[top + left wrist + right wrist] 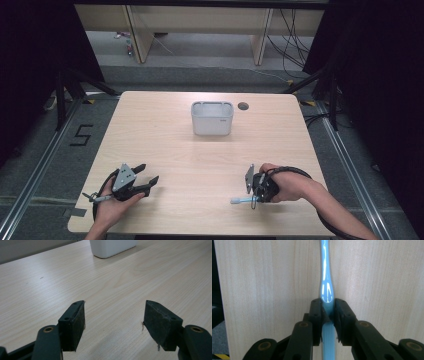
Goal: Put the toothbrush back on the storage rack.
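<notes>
- On the near right of the table (165, 125), the right gripper (327, 312) has its jaws pinched shut on a light blue toothbrush (324, 277), which lies flat on the wood near the front edge.
- The biggest risk: the handle is slim and glossy, so it could swivel or slide out once lifted.
- The white container (212, 118) stands well apart at the far centre; a tilted brush might knock its rim.
- The left gripper (113, 320) sits open and empty at the near left, too far off to catch a drop.
</notes>
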The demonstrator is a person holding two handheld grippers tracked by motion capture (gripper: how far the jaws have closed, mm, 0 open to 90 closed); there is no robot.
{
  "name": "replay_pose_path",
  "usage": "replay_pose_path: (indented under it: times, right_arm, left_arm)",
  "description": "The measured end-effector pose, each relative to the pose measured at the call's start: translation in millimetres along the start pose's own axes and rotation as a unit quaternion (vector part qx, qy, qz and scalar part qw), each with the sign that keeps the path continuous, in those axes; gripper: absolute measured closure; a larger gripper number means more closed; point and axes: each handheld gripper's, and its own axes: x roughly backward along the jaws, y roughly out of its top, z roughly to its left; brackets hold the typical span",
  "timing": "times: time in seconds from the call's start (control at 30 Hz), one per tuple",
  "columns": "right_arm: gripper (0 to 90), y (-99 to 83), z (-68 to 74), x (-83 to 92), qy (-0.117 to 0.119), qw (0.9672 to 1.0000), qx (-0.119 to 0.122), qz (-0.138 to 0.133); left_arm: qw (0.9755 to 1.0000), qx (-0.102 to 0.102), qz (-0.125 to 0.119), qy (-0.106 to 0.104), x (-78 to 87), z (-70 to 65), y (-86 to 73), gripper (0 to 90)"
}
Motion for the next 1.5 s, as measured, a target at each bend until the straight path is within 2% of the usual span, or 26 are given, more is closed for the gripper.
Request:
replay_pose_path:
  times: [0.03, 0.2, 0.3, 0.33, 0.4, 0.47, 0.5, 0.53, 0.57, 0.6, 0.63, 0.67, 0.73, 0.83, 0.87, 0.93, 0.97, 1.03, 1.07, 1.1, 1.13, 1.17, 1.2, 1.27, 1.3, 1.5]
  right_arm:
    - [77.8, 0.1, 0.1, 0.1, 0.002, 0.9999, -0.016, 0.0]
    - [78.8, 0.9, -3.7, -0.6, 0.0, 0.9999, -0.008, -0.007]
    - [78.9, -1.7, -0.2, 0.5, -0.002, 0.9985, -0.053, -0.011]
    - [78.9, -2.7, -3.7, -0.5, -0.002, 0.999, -0.037, -0.026]
    - [78.9, -6.0, -1.2, 1.7, -0.006, 0.9961, -0.085, -0.025]
    - [79.0, -10.6, -3.2, 7.5, -0.016, 0.9919, -0.112, -0.058]
    - [79.0, -10.6, -3.2, 7.5, -0.016, 0.9919, -0.112, -0.058]
    - [79.0, -12.2, -6.3, 8.9, -0.019, 0.9915, -0.102, -0.079]
    - [79.0, -13.5, -5.2, 10.8, -0.015, 0.9877, -0.124, -0.093]
    - [79.0, -15.1, -6.9, 12.4, -0.018, 0.9865, -0.126, -0.103]
    - [79.0, -18.6, -7.1, 15.6, -0.033, 0.9814, -0.155, -0.109]
    - [79.0, -18.6, -7.1, 15.6, -0.033, 0.9814, -0.155, -0.109]
    - [79.0, -21.0, -6.6, 17.8, -0.029, 0.9756, -0.179, -0.123]
    - [79.0, -26.4, -7.3, 22.6, -0.036, 0.9645, -0.213, -0.152]
    - [79.0, -27.7, -8.4, 23.7, -0.04, 0.9631, -0.212, -0.16]
    - [79.0, -29.9, -7.8, 26.3, -0.044, 0.9546, -0.238, -0.173]
    - [79.0, -29.9, -7.8, 26.3, -0.044, 0.9546, -0.238, -0.173]
    - [79.0, -33.0, -9.5, 29.4, -0.056, 0.9477, -0.249, -0.192]
    - [79.0, -33.0, -9.5, 29.4, -0.056, 0.9477, -0.249, -0.192]
    - [79.0, -33.5, -7.8, 32.5, -0.055, 0.9394, -0.269, -0.205]
    - [79.0, -33.5, -7.8, 32.5, -0.055, 0.9394, -0.269, -0.205]
    - [79.0, -34.4, -8.3, 35.4, -0.061, 0.9348, -0.273, -0.219]
    - [79.0, -34.4, -8.1, 36.3, -0.06, 0.9326, -0.277, -0.224]
    - [79.0, -34.7, -9.3, 36.6, -0.064, 0.933, -0.269, -0.23]
    - [79.0, -34.1, -8.0, 37.4, -0.06, 0.9299, -0.283, -0.227]
    - [79.0, -33.2, -7.9, 37.7, -0.067, 0.923, -0.292, -0.241]
  left_arm:
    - [1.0, 0.0, 0.0, 0.0, 0.0, 0.1, 0.0, 33.1]
    - [1.0, 0.002, -0.001, 0.002, 0.6, 0.5, -0.1, 33.2]
    - [1.0, 0.005, 0.002, 0.003, 1.6, 0.9, 0.2, 33.2]
    - [1.0, 0.005, 0.0, 0.003, 1.4, 0.9, 0.0, 33.2]
    - [1.0, 0.007, 0.001, 0.003, 1.2, 0.8, 0.1, 33.3]
    - [1.0, 0.007, -0.001, 0.001, 0.4, 0.8, -0.1, 33.4]
    - [1.0, 0.005, 0.001, 0.002, 0.7, 0.7, 0.1, 33.4]
    - [1.0, 0.005, 0.001, 0.002, 0.9, 0.8, 0.1, 33.4]
    - [1.0, 0.005, 0.002, 0.003, 1.4, 0.7, 0.2, 33.4]
    - [1.0, 0.005, 0.002, 0.004, 1.5, 0.7, 0.2, 33.4]
    - [1.0, 0.005, 0.002, 0.004, 1.6, 0.8, 0.1, 33.4]
    - [1.0, 0.005, 0.002, 0.004, 1.6, 0.7, 0.1, 33.4]
    - [1.0, 0.004, 0.0, 0.005, 1.2, 0.4, 0.0, 33.4]
    - [1.0, 0.005, -0.002, 0.004, 1.1, 0.5, -0.2, 33.4]
    - [1.0, 0.005, 0.0, 0.005, 1.7, 0.7, 0.0, 33.5]
    - [1.0, 0.007, -0.001, 0.005, 1.7, 0.9, 0.0, 33.4]
    - [1.0, 0.007, -0.001, 0.005, 1.7, 0.9, 0.0, 33.4]
    - [1.0, 0.007, -0.001, 0.006, 1.9, 0.9, -0.1, 33.4]
    - [1.0, 0.007, -0.001, 0.006, 2.0, 1.0, -0.2, 33.4]
    - [0.9999, 0.008, -0.001, 0.007, 2.1, 1.2, -0.2, 33.5]
    - [0.9999, 0.008, -0.001, 0.007, 2.1, 1.2, -0.2, 33.4]
    - [0.9999, 0.008, -0.001, 0.007, 2.0, 1.1, -0.2, 33.4]
    - [0.9999, 0.008, -0.001, 0.007, 2.0, 1.1, -0.2, 33.4]
    - [0.9999, 0.008, -0.001, 0.007, 2.2, 1.0, -0.2, 33.4]
    - [0.9999, 0.008, -0.003, 0.007, 1.9, 1.2, -0.3, 33.4]
    - [0.9999, 0.01, -0.007, 0.006, 1.7, 1.3, -0.7, 33.3]
